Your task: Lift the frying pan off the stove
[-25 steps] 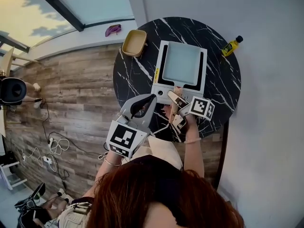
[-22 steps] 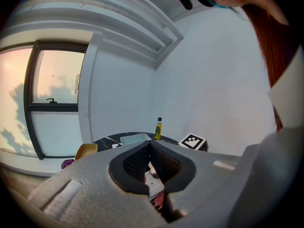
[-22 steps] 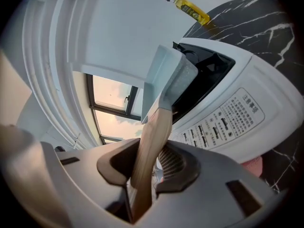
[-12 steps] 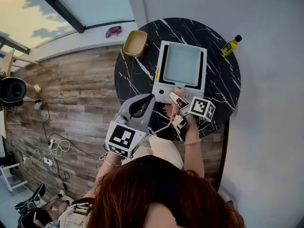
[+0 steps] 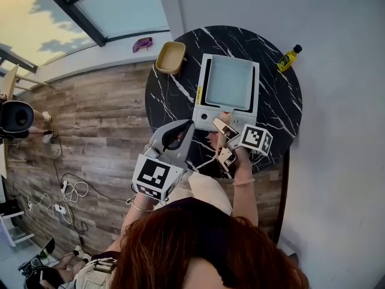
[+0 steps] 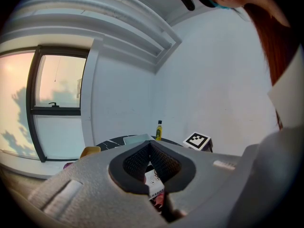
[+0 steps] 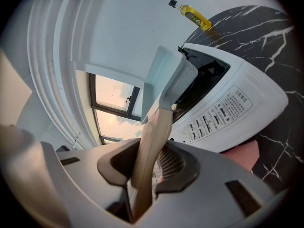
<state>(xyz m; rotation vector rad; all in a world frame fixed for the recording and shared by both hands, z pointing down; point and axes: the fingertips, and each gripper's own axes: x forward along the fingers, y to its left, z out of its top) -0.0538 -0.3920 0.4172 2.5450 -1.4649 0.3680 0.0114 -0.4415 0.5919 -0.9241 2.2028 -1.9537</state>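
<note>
Fingers of the right gripper (image 7: 148,169), just closed, clamp the wooden handle (image 7: 153,134) of the frying pan (image 7: 165,75), plain only in its own view; the left gripper (image 6: 150,146) has its fingers together, empty.

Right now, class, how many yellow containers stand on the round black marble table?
2: a square mustard-yellow bowl at the table's far-left edge, and a small black-capped yellow bottle at its far-right edge. Nothing seems hidden.
</note>
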